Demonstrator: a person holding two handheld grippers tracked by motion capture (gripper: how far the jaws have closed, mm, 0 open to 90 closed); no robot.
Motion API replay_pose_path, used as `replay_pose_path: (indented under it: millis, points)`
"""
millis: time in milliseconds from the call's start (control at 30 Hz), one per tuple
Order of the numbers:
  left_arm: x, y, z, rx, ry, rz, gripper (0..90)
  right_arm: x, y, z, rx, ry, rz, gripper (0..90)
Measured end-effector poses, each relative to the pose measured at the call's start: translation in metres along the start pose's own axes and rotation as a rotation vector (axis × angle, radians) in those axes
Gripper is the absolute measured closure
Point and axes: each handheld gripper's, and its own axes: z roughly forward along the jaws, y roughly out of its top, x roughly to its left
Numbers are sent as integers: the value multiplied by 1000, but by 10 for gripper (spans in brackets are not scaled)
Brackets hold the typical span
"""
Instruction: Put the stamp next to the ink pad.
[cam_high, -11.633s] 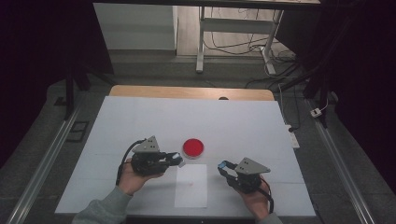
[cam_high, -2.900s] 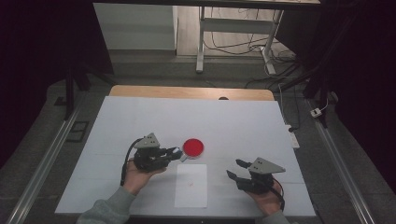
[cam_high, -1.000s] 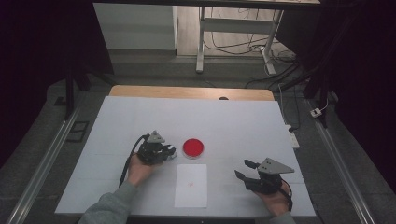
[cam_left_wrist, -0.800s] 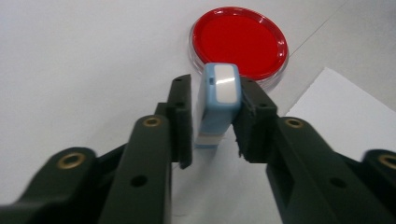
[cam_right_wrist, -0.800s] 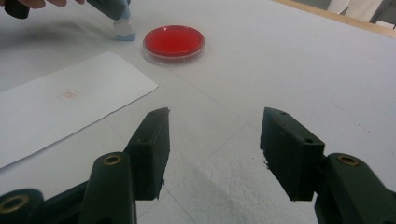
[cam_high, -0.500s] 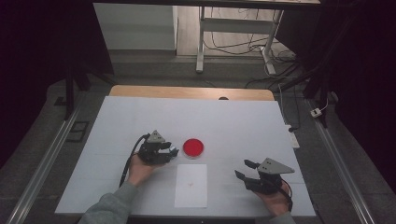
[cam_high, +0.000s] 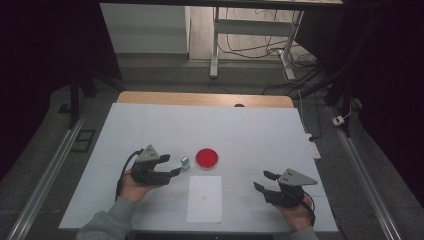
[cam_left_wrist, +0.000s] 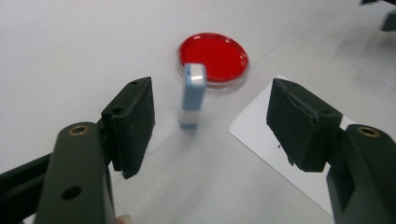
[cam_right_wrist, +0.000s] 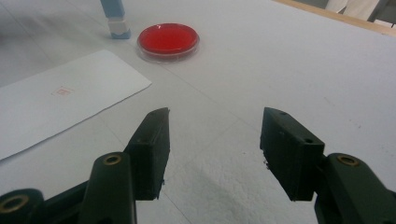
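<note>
Work in hand: a small blue stamp (cam_left_wrist: 192, 94) and a sheet of paper (cam_high: 205, 198) bearing one faint red mark (cam_right_wrist: 62, 91); I judge the stamping step done.
Stamp: upright on the table (cam_high: 250, 130), just beside the red ink dish (cam_high: 206, 158), not touching it as far as I can tell.
Left gripper (cam_left_wrist: 210, 123): jaws have just been opening, now spread, stamp ahead of the pads, untouched.
Right gripper (cam_right_wrist: 212, 149): jaws spread, nothing between them, well apart from the paper.
Left to do: likely nothing more than clearing the hands, or a second print.
Count: one stamp, one dish, one sheet, one mark, two grippers.
</note>
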Motion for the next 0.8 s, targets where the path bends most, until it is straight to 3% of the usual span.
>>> replay_pose_path:
  millis: [167, 400, 800]
  points:
    - [-3, -15, -18, 1, -17, 21, 327, -3, -2, -3, -2, 5, 1, 424]
    - [-5, -33, -39, -1, -6, 20, 325, -7, -5, -5, 1, 9, -8, 424]
    - [-4, -42, -46, 9, 5, 10, 326, -7, -4, -6, 2, 12, -21, 422]
